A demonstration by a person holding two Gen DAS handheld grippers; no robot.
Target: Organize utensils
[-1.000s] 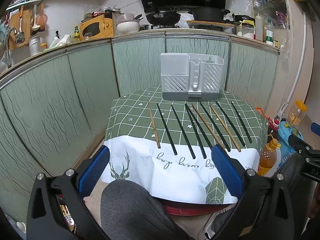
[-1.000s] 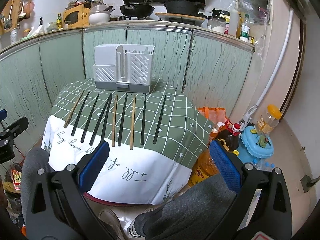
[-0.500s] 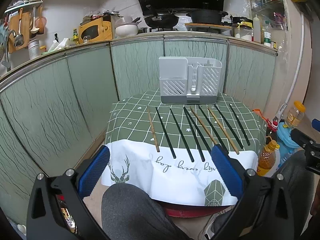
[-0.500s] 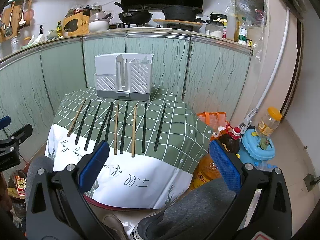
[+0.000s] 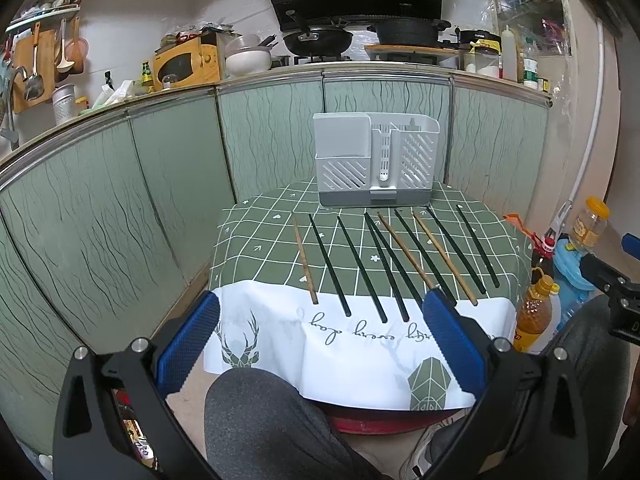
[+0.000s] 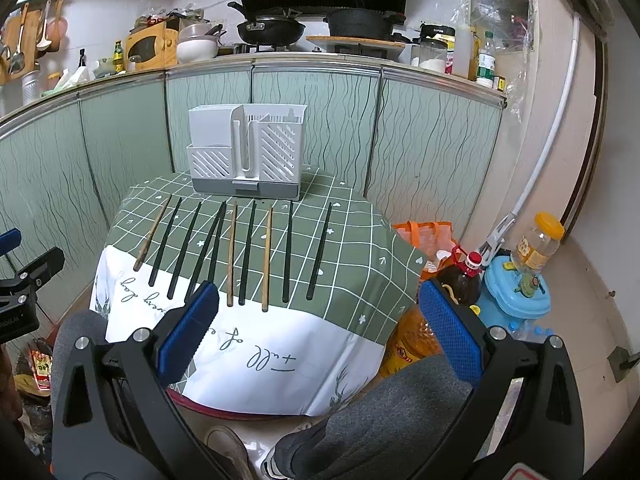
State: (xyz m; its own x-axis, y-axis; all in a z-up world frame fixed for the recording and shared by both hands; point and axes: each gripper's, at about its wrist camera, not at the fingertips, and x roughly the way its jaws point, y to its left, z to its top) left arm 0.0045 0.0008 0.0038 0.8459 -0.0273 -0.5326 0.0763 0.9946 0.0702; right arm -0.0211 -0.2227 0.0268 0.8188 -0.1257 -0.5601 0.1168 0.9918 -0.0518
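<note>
Several chopsticks, black ones [image 5: 362, 268] [image 6: 286, 250] and wooden ones [image 5: 305, 259] [image 6: 267, 254], lie in a row on the green checked tablecloth [image 5: 256, 240] [image 6: 360, 248]. A white slotted utensil holder [image 5: 374, 160] [image 6: 246, 152] stands at the table's far edge, behind the row. My left gripper [image 5: 320, 340] is open and empty, in front of and below the table's near edge. My right gripper [image 6: 318, 330] is open and empty, near the table's front right. The right gripper also shows at the right edge of the left wrist view [image 5: 616, 284].
An oil bottle [image 5: 534, 312] [image 6: 460, 272], a blue container [image 6: 516, 292] and a yellow-lidded jar [image 6: 538, 240] stand on the floor right of the table. Green cabinet doors [image 5: 120, 208] curve behind it. The person's grey-clad knees [image 5: 256, 420] are under the grippers.
Both grippers have risen slightly and the view has tilted up a little; the table sits a bit lower in both views. Both stay open, and the chopsticks have not moved.
</note>
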